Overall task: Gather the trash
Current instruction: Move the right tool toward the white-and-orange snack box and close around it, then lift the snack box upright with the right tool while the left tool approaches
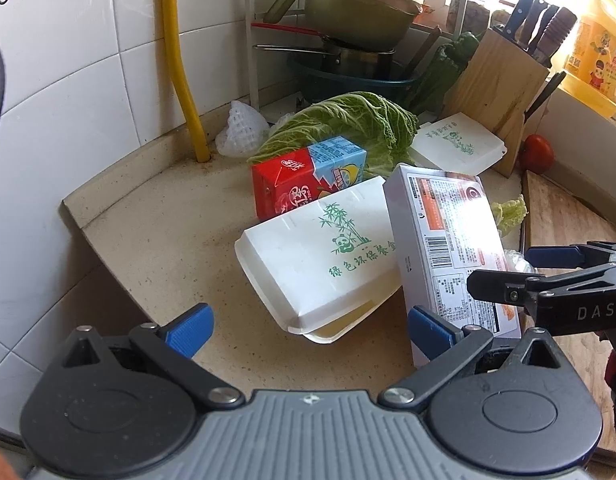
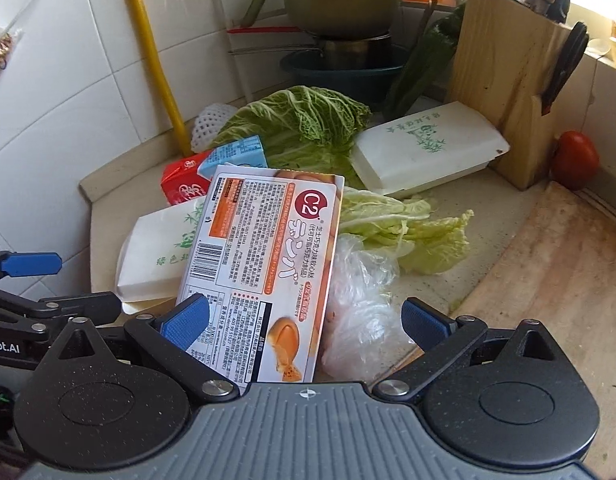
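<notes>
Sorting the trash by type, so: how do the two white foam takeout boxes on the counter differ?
The near foam box sits tilted, its lid gaping at the front edge; the far foam box lies flat and looks shut. The near one leans against the red drink carton with the snack box beside it; the far one rests by the knife block and cabbage. Both are white with green bamboo print.

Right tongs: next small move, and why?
Probably close the right tongs on the snack box. The jaws stand open with the box's near end between them, one pad already by its left edge. The box leans on the foam container, so its near end looks free to pinch.
</notes>
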Demonstrator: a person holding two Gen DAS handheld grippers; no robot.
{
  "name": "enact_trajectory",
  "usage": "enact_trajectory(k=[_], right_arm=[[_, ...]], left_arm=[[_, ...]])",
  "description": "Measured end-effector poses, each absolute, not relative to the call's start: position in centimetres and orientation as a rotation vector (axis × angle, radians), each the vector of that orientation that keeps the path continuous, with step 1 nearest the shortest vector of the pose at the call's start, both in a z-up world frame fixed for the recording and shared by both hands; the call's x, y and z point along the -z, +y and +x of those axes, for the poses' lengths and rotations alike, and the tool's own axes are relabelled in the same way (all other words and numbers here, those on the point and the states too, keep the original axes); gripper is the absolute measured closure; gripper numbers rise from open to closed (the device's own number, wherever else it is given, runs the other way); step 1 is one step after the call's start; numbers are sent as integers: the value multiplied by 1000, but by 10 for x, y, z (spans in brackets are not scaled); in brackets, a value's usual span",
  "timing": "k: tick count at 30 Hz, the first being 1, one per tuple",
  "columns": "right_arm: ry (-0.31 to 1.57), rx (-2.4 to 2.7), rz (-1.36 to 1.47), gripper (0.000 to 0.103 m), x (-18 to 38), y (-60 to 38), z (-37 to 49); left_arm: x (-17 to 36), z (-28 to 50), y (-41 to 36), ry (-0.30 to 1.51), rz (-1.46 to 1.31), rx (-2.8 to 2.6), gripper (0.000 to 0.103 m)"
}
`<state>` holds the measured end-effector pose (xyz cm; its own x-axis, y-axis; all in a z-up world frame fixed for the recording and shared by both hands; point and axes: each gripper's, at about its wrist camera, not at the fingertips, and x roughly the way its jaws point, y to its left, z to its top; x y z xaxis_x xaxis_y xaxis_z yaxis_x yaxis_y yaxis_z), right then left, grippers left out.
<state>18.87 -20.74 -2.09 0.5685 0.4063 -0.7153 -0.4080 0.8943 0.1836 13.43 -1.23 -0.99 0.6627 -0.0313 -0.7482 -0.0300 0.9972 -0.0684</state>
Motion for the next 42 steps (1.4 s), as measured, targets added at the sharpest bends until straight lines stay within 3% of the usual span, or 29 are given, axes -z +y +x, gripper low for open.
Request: enact_trajectory(k=[12, 19, 27, 42], right_arm=[[793, -674, 78, 1, -1, -224, 180], [935, -712, 159, 2, 30, -215, 216], [976, -897, 321, 2, 35, -220, 236], [1079, -1009, 284, 1, 53, -212, 261]], left_arm=[[21, 148, -22, 893, -59, 111, 2], [24, 149, -24, 905, -95, 218, 2], [27, 152, -35, 900, -144, 367, 2], [45, 161, -58, 954, -84, 427, 4]])
